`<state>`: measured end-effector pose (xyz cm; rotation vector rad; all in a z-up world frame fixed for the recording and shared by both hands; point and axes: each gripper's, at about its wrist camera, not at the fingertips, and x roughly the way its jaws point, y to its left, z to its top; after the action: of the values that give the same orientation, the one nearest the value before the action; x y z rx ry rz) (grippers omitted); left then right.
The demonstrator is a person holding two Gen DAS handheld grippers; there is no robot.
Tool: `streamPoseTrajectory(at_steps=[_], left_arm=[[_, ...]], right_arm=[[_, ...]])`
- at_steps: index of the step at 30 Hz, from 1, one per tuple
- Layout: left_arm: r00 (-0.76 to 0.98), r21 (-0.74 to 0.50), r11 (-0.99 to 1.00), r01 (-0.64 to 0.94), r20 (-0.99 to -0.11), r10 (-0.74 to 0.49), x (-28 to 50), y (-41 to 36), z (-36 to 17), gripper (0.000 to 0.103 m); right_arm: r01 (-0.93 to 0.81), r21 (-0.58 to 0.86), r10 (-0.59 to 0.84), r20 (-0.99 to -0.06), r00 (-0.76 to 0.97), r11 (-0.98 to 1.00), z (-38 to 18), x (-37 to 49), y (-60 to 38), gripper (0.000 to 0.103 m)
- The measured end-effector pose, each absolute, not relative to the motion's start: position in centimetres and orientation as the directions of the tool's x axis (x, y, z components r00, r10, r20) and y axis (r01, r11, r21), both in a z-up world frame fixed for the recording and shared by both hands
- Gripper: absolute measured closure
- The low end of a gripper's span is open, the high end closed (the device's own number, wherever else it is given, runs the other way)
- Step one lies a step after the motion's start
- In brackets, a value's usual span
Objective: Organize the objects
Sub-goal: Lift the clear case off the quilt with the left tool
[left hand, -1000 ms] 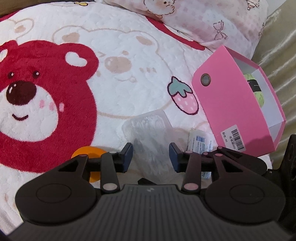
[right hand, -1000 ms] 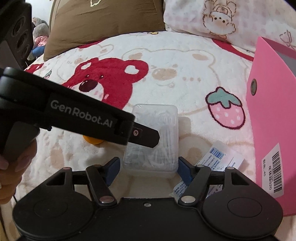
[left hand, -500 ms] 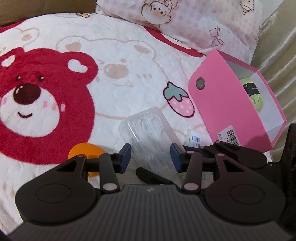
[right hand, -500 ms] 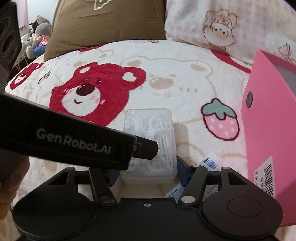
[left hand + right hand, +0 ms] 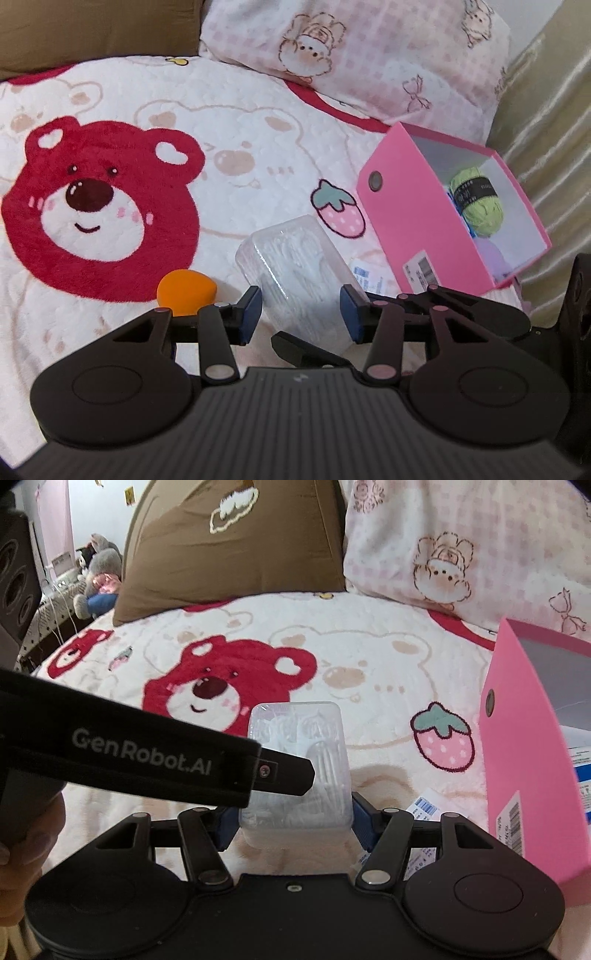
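The clear plastic box (image 5: 297,775), full of thin white sticks, was gripped by the right hand-held gripper (image 5: 293,821): its two blue pads pressed on the near end of the box from both sides, and the jaws had just been closing on it. The box seemed raised a little above the bed (image 5: 369,657), with a soft shadow under it. In the left wrist view the same box (image 5: 295,273) stood tilted, between the pads of the left hand-held gripper (image 5: 301,314), but these pads were apart from it and held nothing; this gripper was released, with its jaws partly spread. In the right wrist view one black finger of the left gripper crossed in front of the box.

Just beside the box, on its left, an orange egg-shaped sponge (image 5: 186,291) lay on the blanket. On the right of the box lay a small packet with a blue and white label (image 5: 364,277). Further right, near the right edge of the bed, stood an open pink box (image 5: 413,225), and a ball of light green yarn (image 5: 480,203) lay inside it. At the far edge of the bed leaned a brown pillow (image 5: 229,539) and a pink checked pillow (image 5: 461,542).
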<state>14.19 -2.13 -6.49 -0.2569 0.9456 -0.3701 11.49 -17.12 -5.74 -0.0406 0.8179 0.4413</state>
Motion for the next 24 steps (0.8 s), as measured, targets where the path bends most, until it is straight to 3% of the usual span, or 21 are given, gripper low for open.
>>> streamPoseTrajectory(at_steps=[11, 24], left_arm=[[0.578, -0.361, 0.921, 0.143, -0.725, -0.374, 11.4, -2.6, -3.2, 0.058], [0.604, -0.407, 0.902, 0.144, -0.686, -0.406, 8.9, -3.3, -0.2, 0.059]], right_arm=[[-0.412, 0.129, 0.387, -0.664, 0.639, 0.902, -3.3, 8.6, -17.5, 0.037], [-0.416, 0.065, 0.357, -0.642, 0.678, 0.907, -0.2, 6.0, -18.1, 0.037]])
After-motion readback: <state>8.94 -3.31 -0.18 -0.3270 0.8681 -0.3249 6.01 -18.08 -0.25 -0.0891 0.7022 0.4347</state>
